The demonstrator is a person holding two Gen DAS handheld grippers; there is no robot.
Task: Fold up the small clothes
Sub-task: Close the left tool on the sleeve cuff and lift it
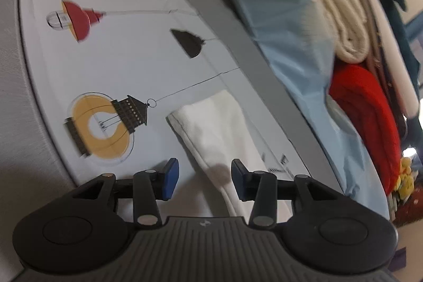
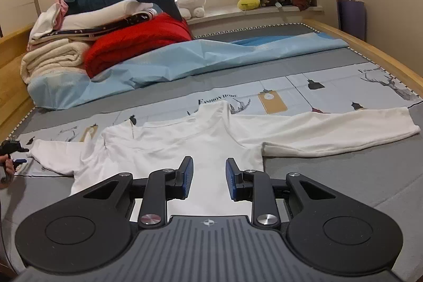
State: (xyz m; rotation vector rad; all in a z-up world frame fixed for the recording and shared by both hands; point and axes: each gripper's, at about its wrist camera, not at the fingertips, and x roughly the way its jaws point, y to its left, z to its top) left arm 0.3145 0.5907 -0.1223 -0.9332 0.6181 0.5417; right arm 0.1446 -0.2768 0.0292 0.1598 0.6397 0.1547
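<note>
Bedroom, printed bed sheet (image 2: 343, 86) | white shirt (image 2: 185, 144) spread flat, no fold yet | left gripper (image 1: 205, 176) parted over sleeve (image 1: 211, 128), empty | right gripper (image 2: 208, 179) parted, empty

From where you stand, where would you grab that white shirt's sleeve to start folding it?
Probably at the cuff end of the white sleeve, coming from above with the left gripper. The sleeve lies flat and stretched out on the bed cover, and the open fingers already straddle it.
</note>
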